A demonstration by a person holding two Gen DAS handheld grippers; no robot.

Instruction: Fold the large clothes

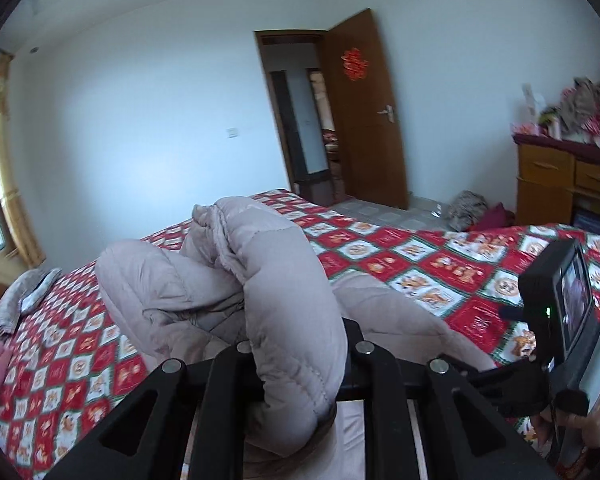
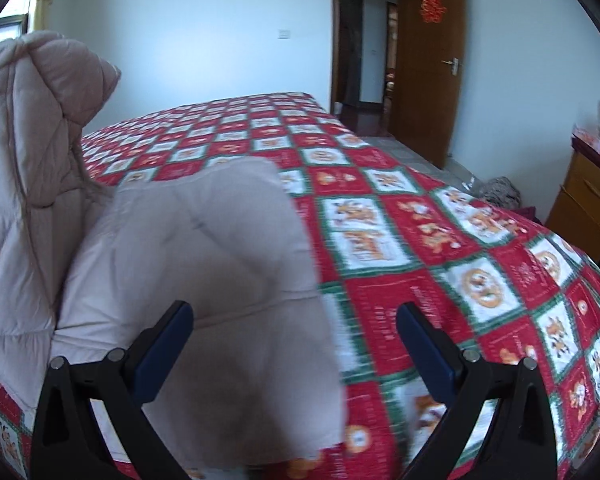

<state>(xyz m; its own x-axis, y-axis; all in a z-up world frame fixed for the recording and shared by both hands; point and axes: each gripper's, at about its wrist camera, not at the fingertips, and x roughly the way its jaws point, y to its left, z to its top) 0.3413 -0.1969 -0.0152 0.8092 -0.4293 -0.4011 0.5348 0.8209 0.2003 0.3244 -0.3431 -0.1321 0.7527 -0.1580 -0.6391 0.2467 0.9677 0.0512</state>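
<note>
Left wrist view: left gripper point(image 1: 300, 364) clamps the puffy coat point(image 1: 260, 280); right gripper point(image 2: 294, 344) gapes empty.

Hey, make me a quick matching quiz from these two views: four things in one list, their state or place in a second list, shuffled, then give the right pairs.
Things:
1. left gripper
2. right gripper
3. wooden door
4. patterned bedspread

States or places:
A. swung open, red ornament on it
B. jaws wide apart, holding nothing
C. spread over the bed, red, white and green
D. jaws clamped on a fold of the puffy beige coat

Pairs: 1-D, 2-B, 3-A, 4-C
</note>
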